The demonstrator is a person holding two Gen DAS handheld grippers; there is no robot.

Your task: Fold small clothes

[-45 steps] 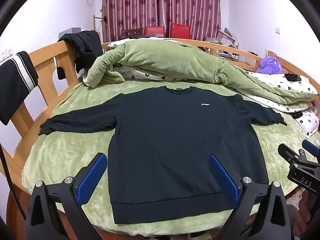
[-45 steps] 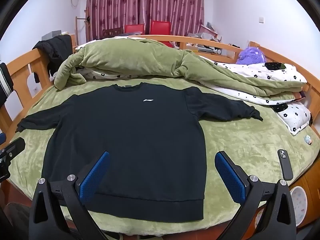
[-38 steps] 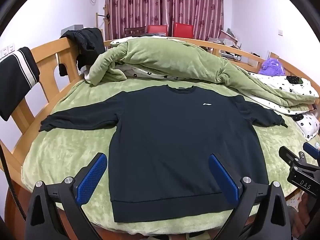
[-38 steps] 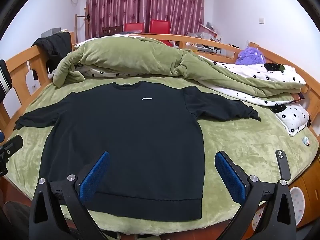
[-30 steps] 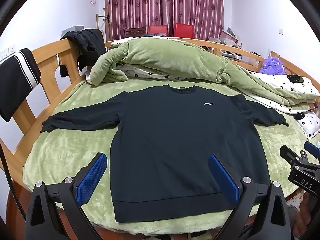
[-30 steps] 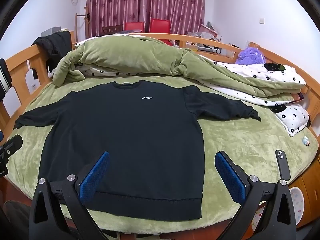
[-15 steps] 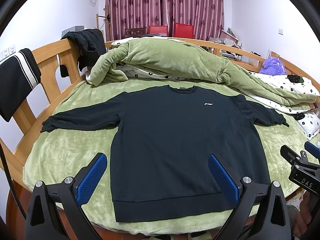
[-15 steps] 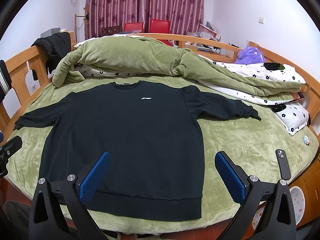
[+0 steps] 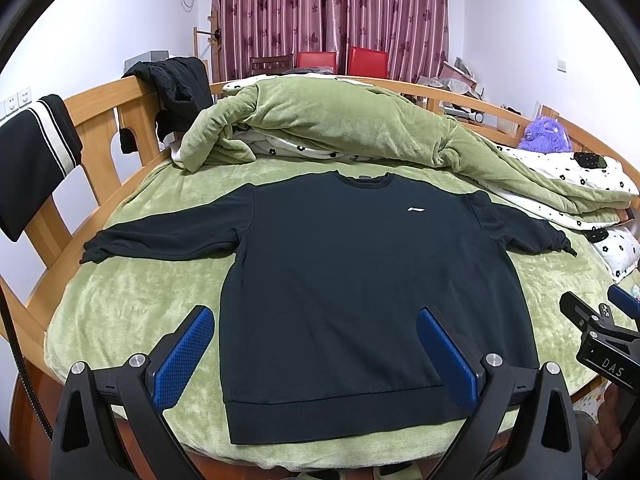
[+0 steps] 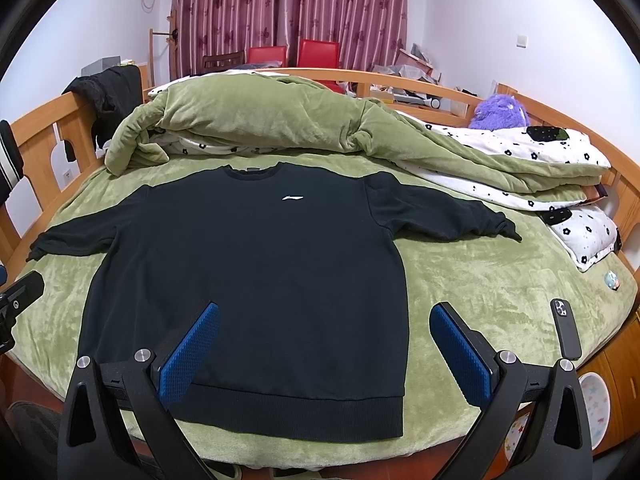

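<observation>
I see the black sweatshirt (image 9: 360, 280) spread flat, front up, on the green bed cover (image 9: 132, 300), its hem at the near edge of the bed and both sleeves stretched out to the sides. My left claw (image 9: 316, 350) stands wide, blue pads apart, hovering above the hem on the garment's left half and gripping nothing. My right claw (image 10: 326, 348) is just as wide and empty, over the hem's right half. A rumpled green duvet (image 10: 260, 120) lies beyond the collar. A dark phone (image 10: 565, 332) rests near the bed's right edge, well apart from the sweatshirt. Something purple, possibly a plush toy (image 10: 500, 112), sits by the far rail.
</observation>
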